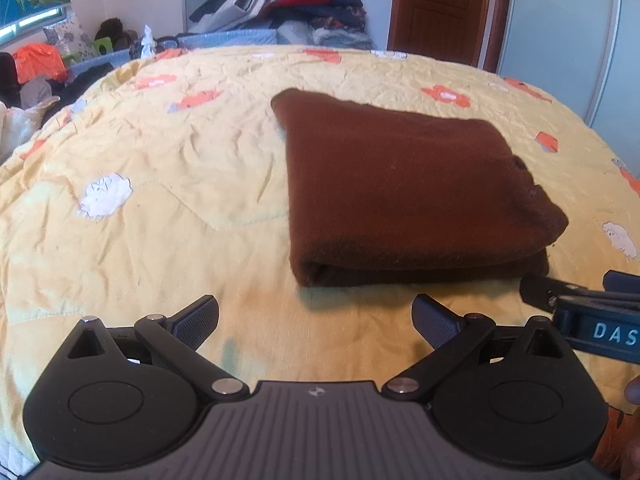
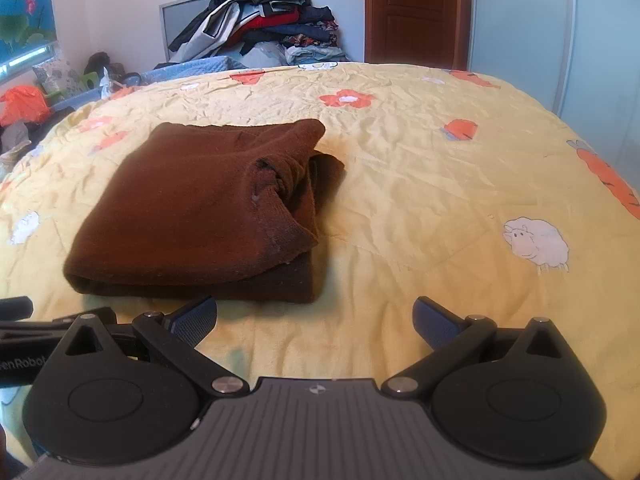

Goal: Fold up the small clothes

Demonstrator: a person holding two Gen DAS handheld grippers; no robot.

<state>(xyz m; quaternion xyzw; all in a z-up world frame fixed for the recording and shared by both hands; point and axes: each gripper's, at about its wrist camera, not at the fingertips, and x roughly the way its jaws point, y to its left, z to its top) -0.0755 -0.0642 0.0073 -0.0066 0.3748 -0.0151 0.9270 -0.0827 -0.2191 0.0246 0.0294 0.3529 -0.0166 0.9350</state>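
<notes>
A brown knitted garment (image 1: pixel 404 196) lies folded into a thick rectangle on the yellow quilt (image 1: pixel 160 184). My left gripper (image 1: pixel 316 322) stands open just in front of its near folded edge, slightly to the left, holding nothing. In the right wrist view the same garment (image 2: pixel 200 204) sits ahead and to the left, with its ribbed collar and loose edges bunched on the right side. My right gripper (image 2: pixel 316 320) is open over bare quilt (image 2: pixel 420 184), near the garment's front right corner, and empty. Part of the right gripper (image 1: pixel 592 312) shows at the left view's right edge.
The bed's quilt has orange flowers and a white sheep (image 2: pixel 536 244) printed on it. A tall heap of clothes (image 2: pixel 264 16) stands behind the bed, with a wooden door (image 2: pixel 412 8) and a wardrobe panel (image 2: pixel 520 16) to the right. Clutter lies off the bed's left side.
</notes>
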